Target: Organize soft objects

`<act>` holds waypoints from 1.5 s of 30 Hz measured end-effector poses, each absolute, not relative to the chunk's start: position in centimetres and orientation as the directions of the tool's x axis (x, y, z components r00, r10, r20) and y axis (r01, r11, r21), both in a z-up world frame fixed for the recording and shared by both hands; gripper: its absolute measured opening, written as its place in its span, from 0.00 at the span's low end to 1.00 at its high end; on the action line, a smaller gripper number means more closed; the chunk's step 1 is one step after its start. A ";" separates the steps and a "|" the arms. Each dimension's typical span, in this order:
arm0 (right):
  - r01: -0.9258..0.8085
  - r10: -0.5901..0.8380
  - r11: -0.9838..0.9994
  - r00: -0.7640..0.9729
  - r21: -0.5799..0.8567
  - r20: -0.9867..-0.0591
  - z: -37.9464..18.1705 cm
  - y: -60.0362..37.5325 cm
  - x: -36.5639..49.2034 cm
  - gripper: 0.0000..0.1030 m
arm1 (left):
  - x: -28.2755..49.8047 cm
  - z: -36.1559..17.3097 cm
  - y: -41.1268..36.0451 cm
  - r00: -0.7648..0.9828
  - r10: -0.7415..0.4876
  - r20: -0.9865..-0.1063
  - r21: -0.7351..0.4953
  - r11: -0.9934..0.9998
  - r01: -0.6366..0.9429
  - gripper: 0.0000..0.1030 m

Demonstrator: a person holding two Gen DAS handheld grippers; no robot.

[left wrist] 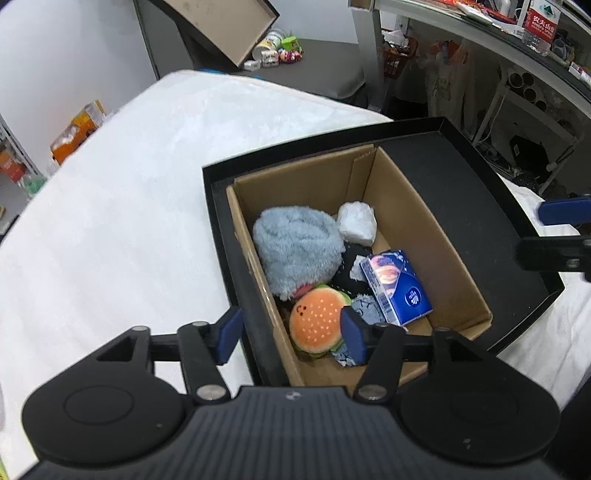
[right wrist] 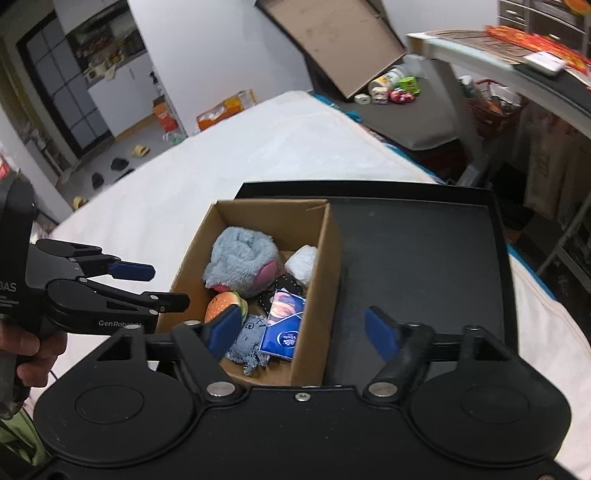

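A cardboard box [left wrist: 439, 236] [right wrist: 325, 280] stands in a black tray [left wrist: 476, 173] [right wrist: 417, 258] on a white bed. In the box lie a grey-blue plush [left wrist: 295, 247] [right wrist: 240, 258], a burger plush [left wrist: 314, 325] [right wrist: 221, 306], a blue tissue pack [left wrist: 397, 286] [right wrist: 282, 325], a white bundle [left wrist: 356, 221] [right wrist: 303, 264], a grey-blue cloth [left wrist: 367, 312] [right wrist: 249, 339] and a dark cloth [left wrist: 351, 273]. My left gripper [left wrist: 291, 334] is open and empty, above the box's near left corner. My right gripper [right wrist: 303, 332] is open and empty, above the box's near right wall.
The white bed [left wrist: 129, 206] [right wrist: 229, 158] spreads left and behind the tray. A tilted box lid [left wrist: 225, 26] [right wrist: 340, 40] and small toys [left wrist: 277, 51] [right wrist: 391, 88] lie beyond it. A desk [left wrist: 480, 29] stands at right. Orange boxes [left wrist: 77, 129] sit on the floor at left.
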State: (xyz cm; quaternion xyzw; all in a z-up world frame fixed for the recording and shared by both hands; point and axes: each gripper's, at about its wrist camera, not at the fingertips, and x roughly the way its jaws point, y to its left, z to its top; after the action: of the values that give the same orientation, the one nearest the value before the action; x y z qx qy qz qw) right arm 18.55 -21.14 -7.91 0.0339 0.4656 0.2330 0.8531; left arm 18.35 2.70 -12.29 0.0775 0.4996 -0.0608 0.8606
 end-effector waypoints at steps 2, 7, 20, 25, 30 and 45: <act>-0.357 0.430 0.891 0.464 0.281 -0.774 -7.2 -22.1 18.3 0.77 | 18.3 -11.5 2.6 0.500 -0.018 -0.866 0.082 0.981 0.178 0.63; -0.343 0.408 0.902 0.480 0.262 -0.776 -5.9 -23.7 17.9 0.83 | 17.9 -9.8 2.3 0.511 -0.016 -0.860 0.081 0.983 0.167 0.68; -0.270 0.381 0.922 0.513 0.276 -0.769 -3.8 -28.3 16.1 0.95 | 15.0 -6.3 1.0 0.506 -0.039 -0.862 0.067 0.980 0.189 0.72; -0.232 0.369 0.929 0.540 0.287 -0.757 -2.4 -29.8 15.1 1.00 | 13.7 -4.1 1.2 0.526 -0.039 -0.849 0.064 0.982 0.177 0.76; -0.218 0.366 0.931 0.564 0.294 -0.740 -1.0 -30.7 14.2 1.00 | 12.4 -2.1 1.3 0.545 -0.041 -0.838 0.056 0.985 0.160 0.81; -0.202 0.367 0.929 0.616 0.310 -0.697 3.0 -32.3 10.3 1.00 | 7.4 1.8 0.2 0.603 -0.066 -0.795 0.011 0.992 0.123 0.98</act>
State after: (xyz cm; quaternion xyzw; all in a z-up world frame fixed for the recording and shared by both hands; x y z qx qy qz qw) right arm 10.34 -32.26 2.99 0.1010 0.4080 0.1594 0.8933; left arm 7.40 0.24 1.80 0.0323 0.4426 -0.0527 0.8946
